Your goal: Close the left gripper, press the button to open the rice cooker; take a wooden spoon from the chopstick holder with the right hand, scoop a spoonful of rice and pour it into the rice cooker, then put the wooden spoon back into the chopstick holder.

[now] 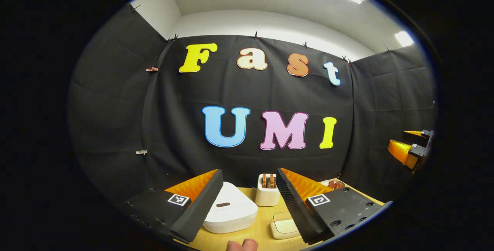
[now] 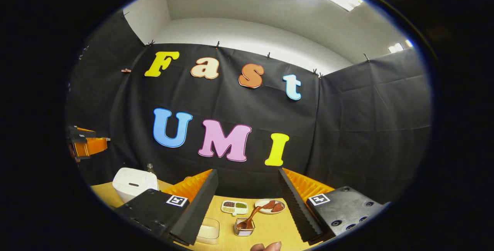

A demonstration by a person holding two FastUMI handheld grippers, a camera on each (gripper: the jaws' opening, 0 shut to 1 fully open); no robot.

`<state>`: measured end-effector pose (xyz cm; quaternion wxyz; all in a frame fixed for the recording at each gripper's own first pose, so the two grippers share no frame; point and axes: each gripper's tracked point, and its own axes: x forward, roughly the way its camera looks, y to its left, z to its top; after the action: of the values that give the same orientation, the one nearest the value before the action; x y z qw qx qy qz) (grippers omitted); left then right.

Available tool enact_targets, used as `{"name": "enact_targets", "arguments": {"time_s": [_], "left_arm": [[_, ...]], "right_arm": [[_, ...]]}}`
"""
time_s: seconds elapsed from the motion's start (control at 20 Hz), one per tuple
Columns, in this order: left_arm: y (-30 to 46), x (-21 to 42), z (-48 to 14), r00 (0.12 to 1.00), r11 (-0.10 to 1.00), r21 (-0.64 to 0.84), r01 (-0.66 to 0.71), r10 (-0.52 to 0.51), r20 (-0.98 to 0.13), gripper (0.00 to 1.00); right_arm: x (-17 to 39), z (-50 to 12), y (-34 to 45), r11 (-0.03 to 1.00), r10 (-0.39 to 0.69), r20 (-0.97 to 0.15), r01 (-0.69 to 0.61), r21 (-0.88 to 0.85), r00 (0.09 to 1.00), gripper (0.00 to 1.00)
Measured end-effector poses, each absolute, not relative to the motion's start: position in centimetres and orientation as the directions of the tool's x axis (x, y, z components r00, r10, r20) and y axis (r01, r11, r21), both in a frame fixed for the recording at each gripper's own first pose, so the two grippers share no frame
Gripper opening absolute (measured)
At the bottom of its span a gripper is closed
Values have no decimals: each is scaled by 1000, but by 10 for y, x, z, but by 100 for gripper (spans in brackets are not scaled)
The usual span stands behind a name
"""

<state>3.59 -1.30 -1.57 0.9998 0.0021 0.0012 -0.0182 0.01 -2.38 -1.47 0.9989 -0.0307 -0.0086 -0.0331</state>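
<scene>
In the left gripper view, my left gripper (image 1: pixel 251 172) is open and holds nothing. It is raised above the table's near edge. Below it sits the white rice cooker (image 1: pixel 230 210) with its lid down and a dark oval button on top. Just right of the cooker stands a white chopstick holder (image 1: pixel 267 195) with wooden handles sticking up. My right gripper (image 2: pixel 247 170) is also open and holds nothing, raised over the table. Under it a wooden spoon (image 2: pixel 251 217) leans in a small container (image 2: pixel 244 228). The rice cooker (image 2: pixel 135 183) lies far to the left.
The wooden table (image 2: pixel 270 229) carries a flat pale box (image 1: pixel 284 226), a divided dish of grains (image 2: pixel 234 206) and a plate of reddish pieces (image 2: pixel 270 206). Black cloth walls close the back and sides. A fingertip (image 1: pixel 242 245) shows at the bottom edge.
</scene>
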Motion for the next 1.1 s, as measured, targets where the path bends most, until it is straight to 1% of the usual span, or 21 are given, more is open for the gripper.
{"name": "enact_targets", "arguments": {"time_s": [0.2, 0.35, 0.55, 0.65, 0.7, 0.75, 0.8, 0.85, 0.9, 0.95, 1.05, 1.1], "left_arm": [[-11, 48, -19, 999, 999, 5, 38, -38, 22, 96], [-5, 55, -16, 998, 999, -13, 37, -36, 47, 96], [17, 62, -15, 1000, 1000, 14, 7, -7, 8, 95], [21, 67, -16, 999, 998, 43, 40, -39, -16, 95], [23, 70, -18, 998, 996, 63, 60, -58, -30, 94], [26, 73, -22, 996, 993, 81, 82, -79, -47, 81], [30, 76, -26, 992, 989, 94, 112, -106, -66, 73], [34, 82, -31, 988, 985, 105, 136, -128, -82, 56], [41, 89, -36, 984, 981, 116, 156, -145, -102, 45], [47, 97, -45, 977, 975, 126, 182, -165, -132, 34], [58, 114, -71, 951, 961, 128, 244, -211, -226, 10], [62, 123, -83, 932, 953, 119, 278, -237, -275, 9]], "right_arm": [[13, -34, -27, 996, -64, 8, 64, -70, 998, 97], [20, -47, -24, 998, -54, -26, 53, -29, 998, 98], [21, -43, -19, 999, -36, -20, 36, -35, 999, 97], [21, -35, -19, 998, -33, 1, 33, -45, 999, 97], [20, -35, -18, 998, -30, -1, 30, -46, 1000, 97], [20, -35, -19, 998, -31, -4, 31, -47, 1000, 97], [19, -34, -19, 998, -34, -5, 33, -50, 999, 97], [19, -33, -20, 997, -38, -5, 38, -61, 999, 97], [18, -32, -22, 996, -47, -6, 46, -76, 999, 97], [16, -32, -23, 995, -52, -7, 52, -90, 999, 97], [13, -29, -22, 993, -62, -3, 61, -105, 998, 97], [11, -28, -21, 992, -66, -1, 65, -110, 998, 97]]}}
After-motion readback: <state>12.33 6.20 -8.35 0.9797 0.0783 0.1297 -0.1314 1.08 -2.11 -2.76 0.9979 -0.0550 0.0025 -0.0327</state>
